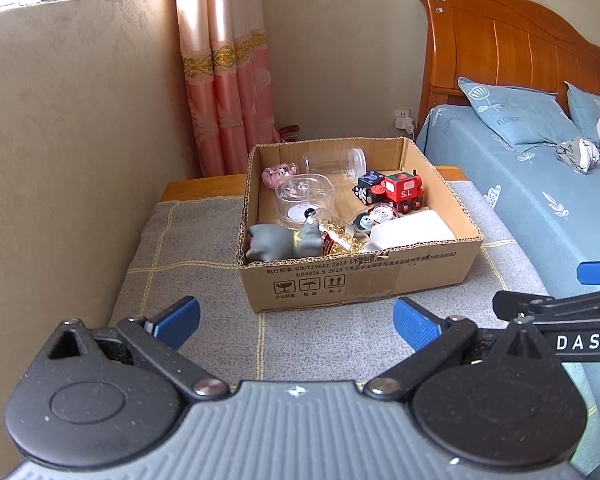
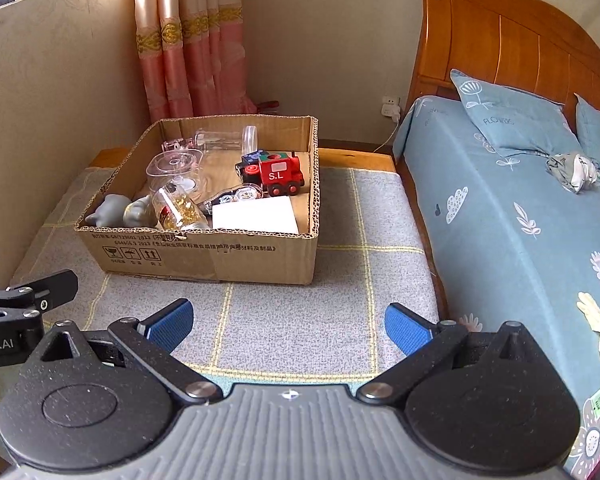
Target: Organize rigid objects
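While both hand-held tools hang back from the work, the task appears close to complete or not yet begun; which of the two cannot be settled, since every rigid item on view already lies inside the cardboard box [image 1: 352,280] at mid-frame, and none lies loose on the grey checked blanket [image 1: 204,240] around it. The left gripper [image 1: 296,322], low in the left wrist view, has its blue pads spread wide with nothing between them; the right gripper [image 2: 286,322], low in the right wrist view, stands likewise agape and empty. Box: corrugated brown board, top flaps cut away leaving a ragged fluted edge, printed handling symbols on the near wall. Contents, as seen: a red wooden toy train [image 1: 404,192] marked "S.L", glossy paint, black wheels; a dark cube with dots [image 1: 370,181] just behind it; a clear plastic jar [image 1: 334,164] lying on its side at the far wall; a clear rounded lidded container [image 1: 306,198]; a small pink translucent bottle [image 1: 280,174]; a grey moulded animal figure [image 1: 284,242] in the near left corner, matte, rounded; a clear container of gold-coloured pieces [image 1: 340,236] beside it; a flat white rectangular box [image 1: 412,230] at the near right, smooth. Items lie jumbled and touching, not ranked. Judgement: if sorting within the box is meant, that remains outstanding.
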